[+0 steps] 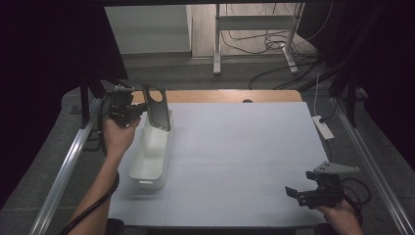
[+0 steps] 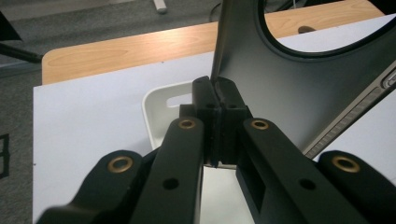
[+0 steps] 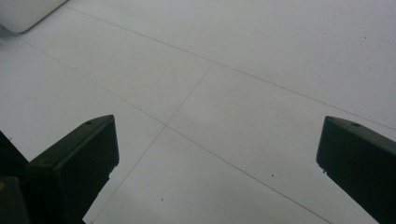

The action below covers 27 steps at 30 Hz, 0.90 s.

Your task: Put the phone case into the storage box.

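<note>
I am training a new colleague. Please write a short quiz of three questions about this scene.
1. True or false: the left tongs are shut on the dark phone case.
2. What lies under the case? A) a white tub B) a wooden box
3. How do the jaws of the right tongs stand?

Key: 1 true. 2 A, the white tub. 3 Wide apart, with nothing between them, over the white table.

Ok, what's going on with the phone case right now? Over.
Left gripper shut on phone case, held upright over white bin. Right gripper open, empty. Nothing in the way.
</note>
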{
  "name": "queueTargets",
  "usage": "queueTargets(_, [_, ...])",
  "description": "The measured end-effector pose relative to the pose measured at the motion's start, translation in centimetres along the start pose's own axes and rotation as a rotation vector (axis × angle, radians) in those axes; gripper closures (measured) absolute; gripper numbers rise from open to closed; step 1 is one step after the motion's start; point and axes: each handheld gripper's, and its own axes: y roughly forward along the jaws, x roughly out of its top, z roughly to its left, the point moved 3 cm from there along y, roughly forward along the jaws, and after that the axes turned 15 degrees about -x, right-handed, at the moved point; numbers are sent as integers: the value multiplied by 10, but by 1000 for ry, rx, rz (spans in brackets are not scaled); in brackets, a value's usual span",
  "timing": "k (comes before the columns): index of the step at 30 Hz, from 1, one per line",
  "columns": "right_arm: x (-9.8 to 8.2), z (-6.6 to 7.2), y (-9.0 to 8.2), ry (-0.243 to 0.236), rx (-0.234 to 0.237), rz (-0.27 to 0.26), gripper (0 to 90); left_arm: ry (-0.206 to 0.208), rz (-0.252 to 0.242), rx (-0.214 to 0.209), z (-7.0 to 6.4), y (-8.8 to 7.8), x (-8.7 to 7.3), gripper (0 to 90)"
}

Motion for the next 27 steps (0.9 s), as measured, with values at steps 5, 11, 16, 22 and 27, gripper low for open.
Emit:
queueTargets(5, [0, 0, 0, -1, -1, -2, 3, -21, -9, 19, 7, 1, 2, 895])
queueTargets(11, [0, 2, -2, -20, -3, -12, 6, -32, -13, 30, 11, 5, 5, 895])
queueTargets(16, [0, 2, -2, -17, 1, -18, 10, -37, -14, 40, 14, 8, 8, 895])
queueTargets(22, [0, 2, -2, -20, 3, -16, 11, -44, -13, 49, 19, 12, 11, 894])
queueTargets(27, [0, 2, -1, -20, 6, -14, 12, -60, -19, 56, 24, 15, 11, 895])
